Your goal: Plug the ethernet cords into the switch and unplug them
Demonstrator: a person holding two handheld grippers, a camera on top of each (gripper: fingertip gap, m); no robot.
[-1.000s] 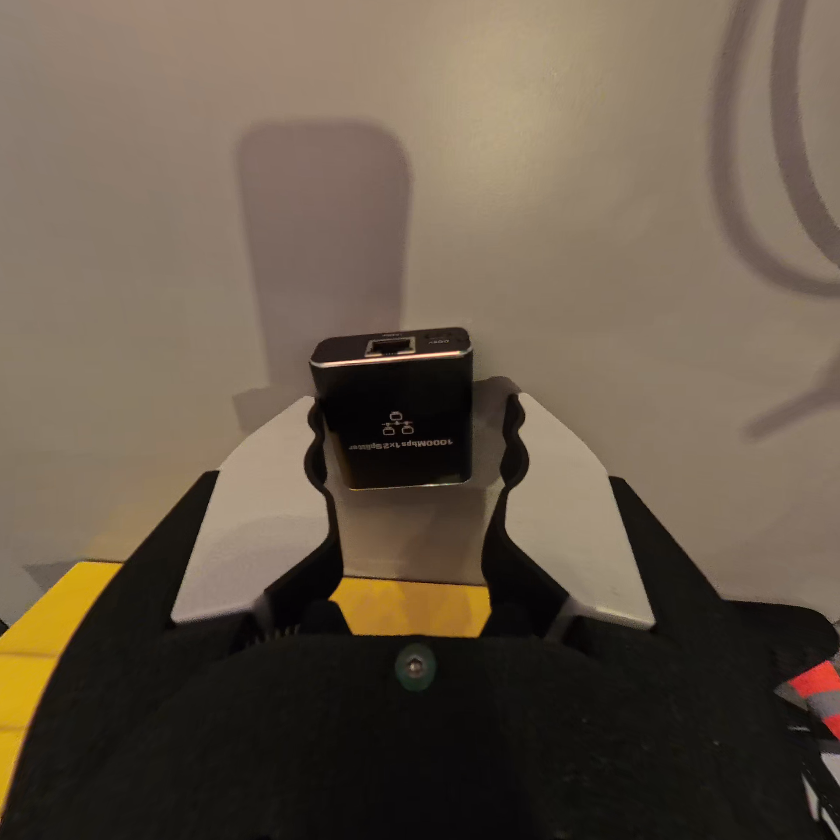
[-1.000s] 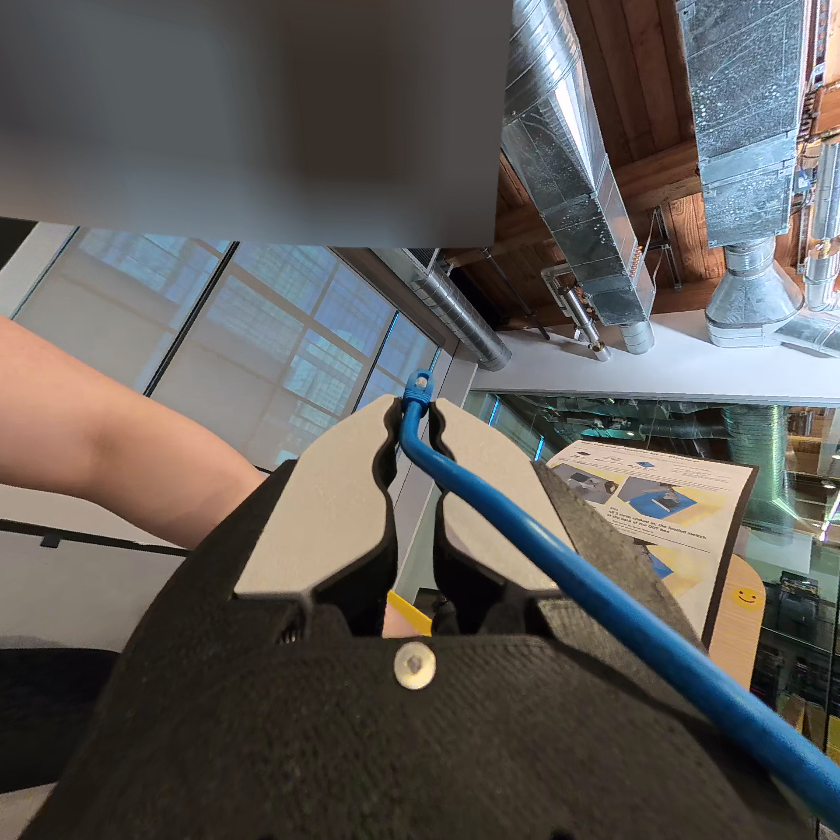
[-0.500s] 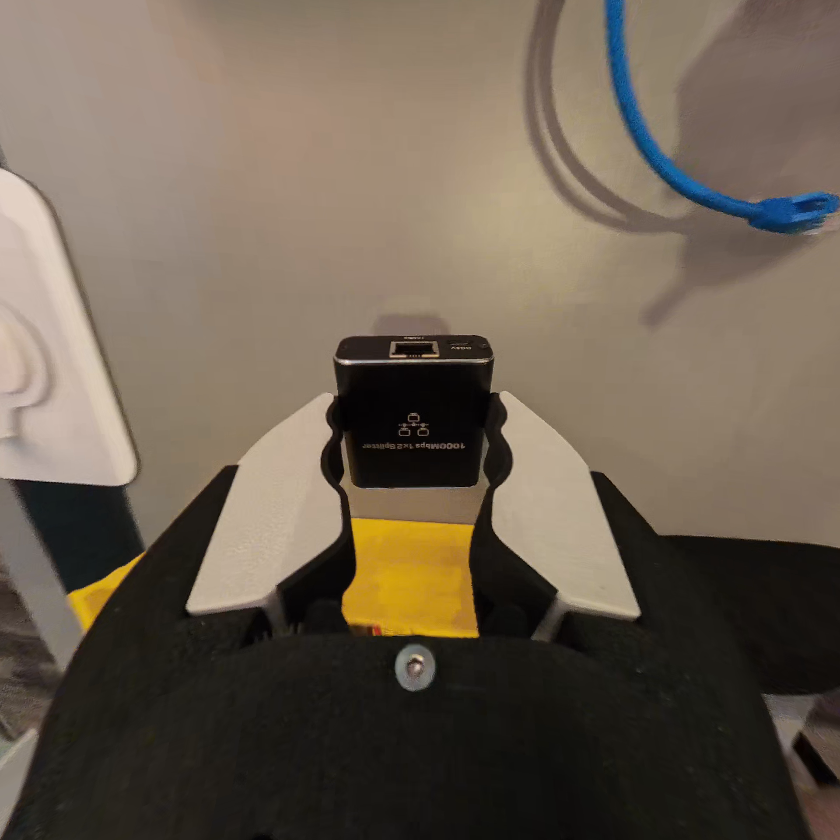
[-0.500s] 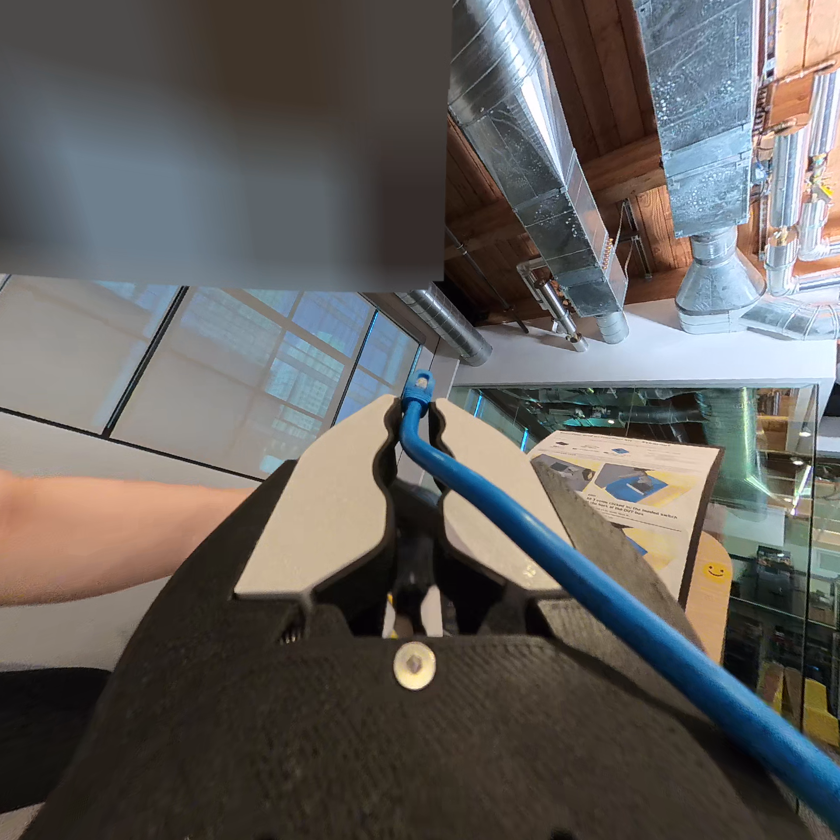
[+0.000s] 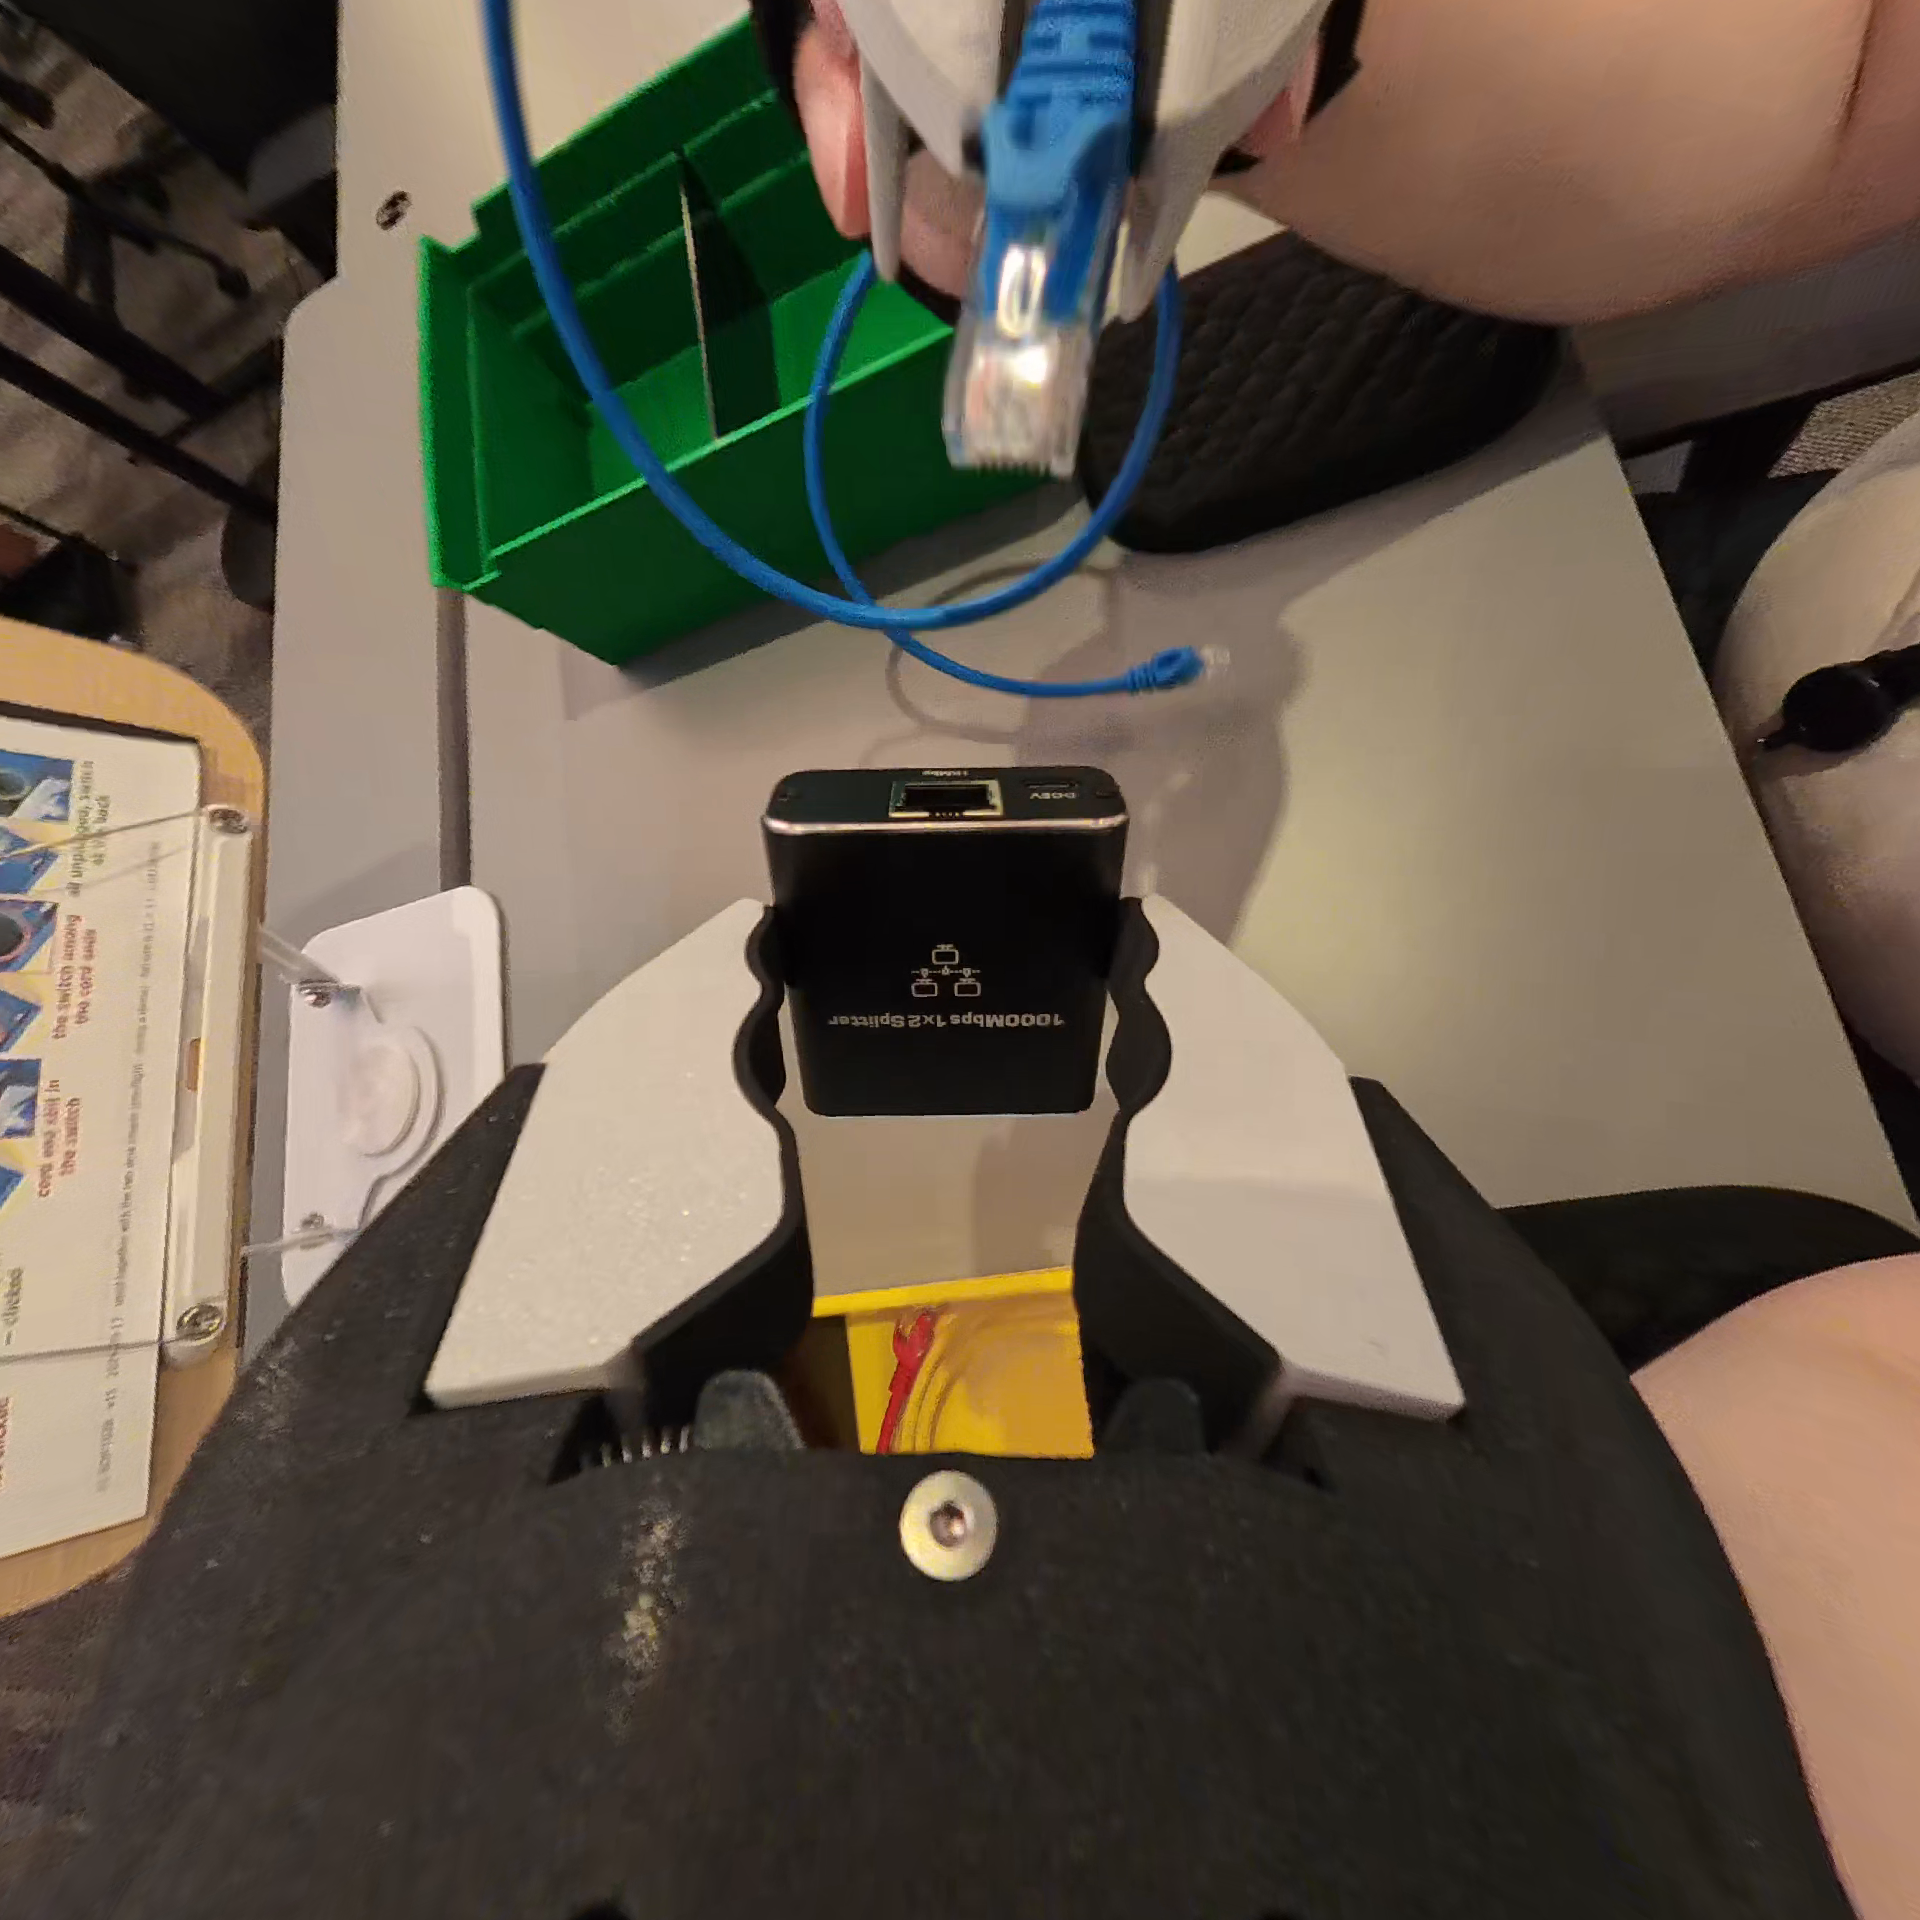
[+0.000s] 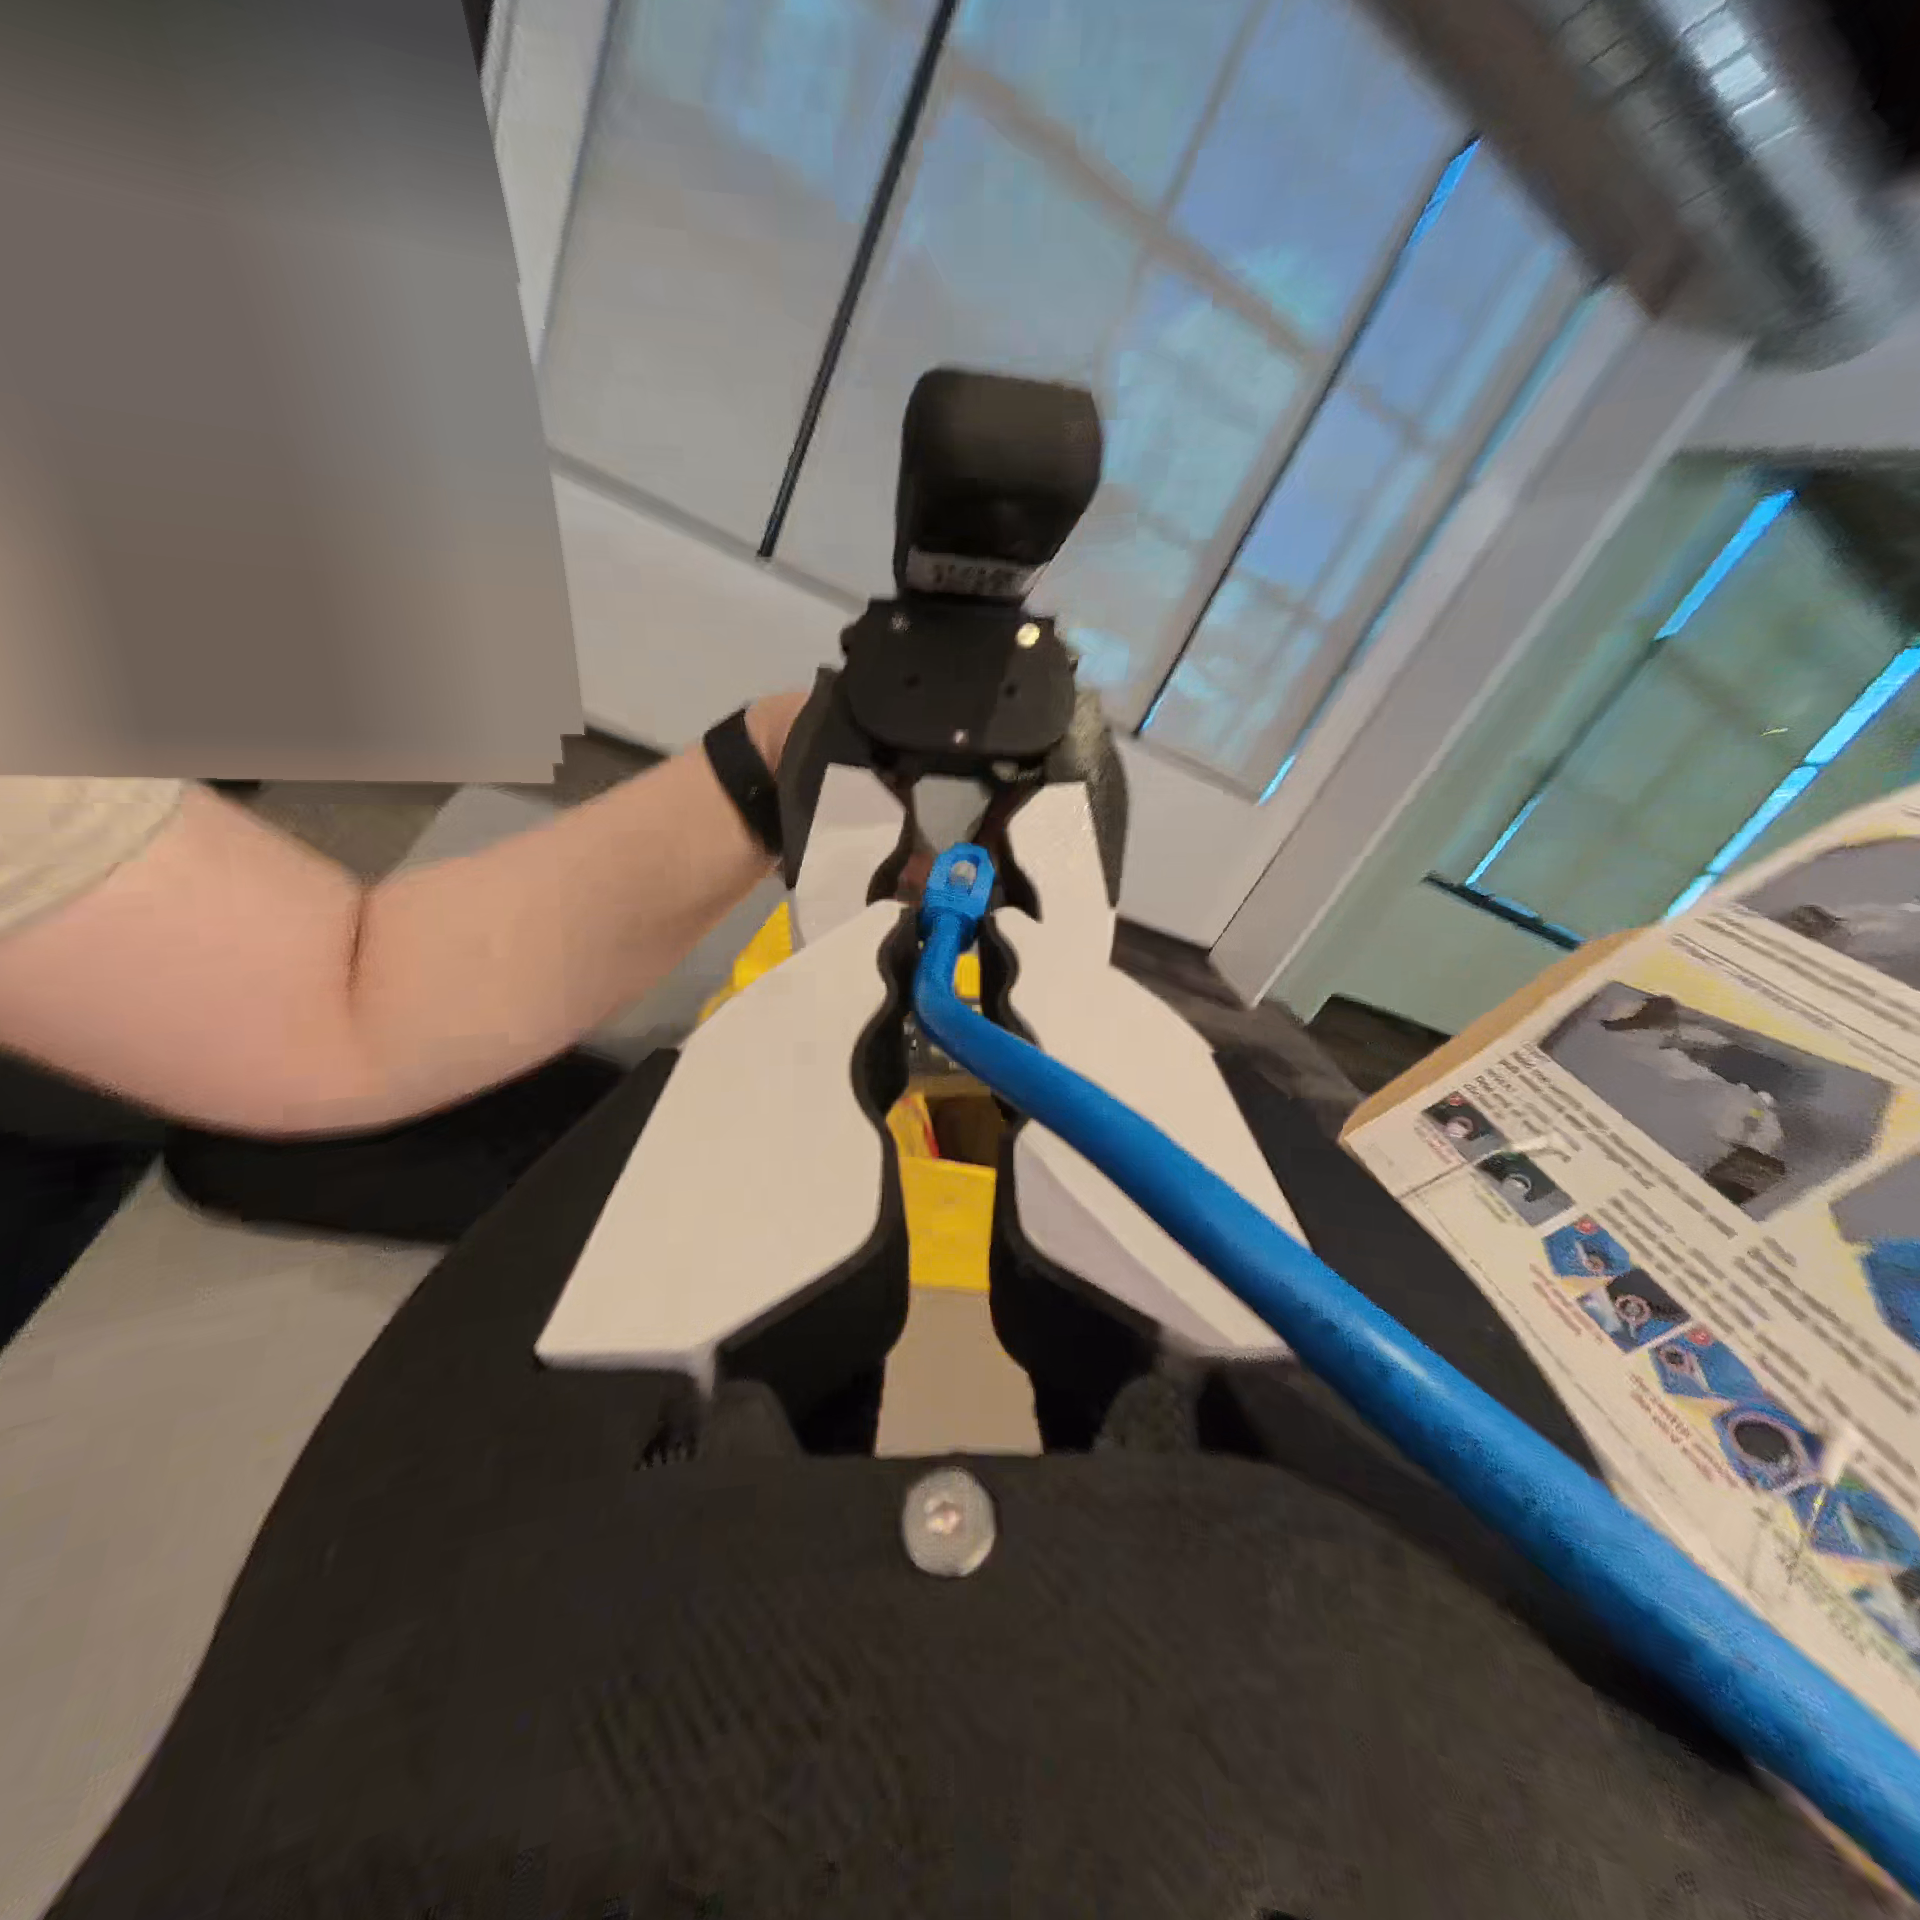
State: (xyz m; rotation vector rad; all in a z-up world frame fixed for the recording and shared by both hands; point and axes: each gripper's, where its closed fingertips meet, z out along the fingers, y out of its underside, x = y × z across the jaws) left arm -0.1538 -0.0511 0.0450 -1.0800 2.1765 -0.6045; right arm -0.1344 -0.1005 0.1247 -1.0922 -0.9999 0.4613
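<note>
Bare grey table (image 5: 1455,935) lies ahead; a green bin (image 5: 582,499) and dangling blue cord (image 5: 935,613) block beyond.

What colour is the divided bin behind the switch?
Green bin; the left wrist view shows it best.

A small black metal box with white printed markings and a silver edge (image 5: 940,935) was seen. A bright blue round cable (image 5: 582,343) ended in a clear plug (image 5: 1013,384). A green plastic divided bin (image 5: 623,416) was shown on the pale grey table (image 5: 1455,935), a yellow tray (image 5: 966,1351) nearer.
</note>
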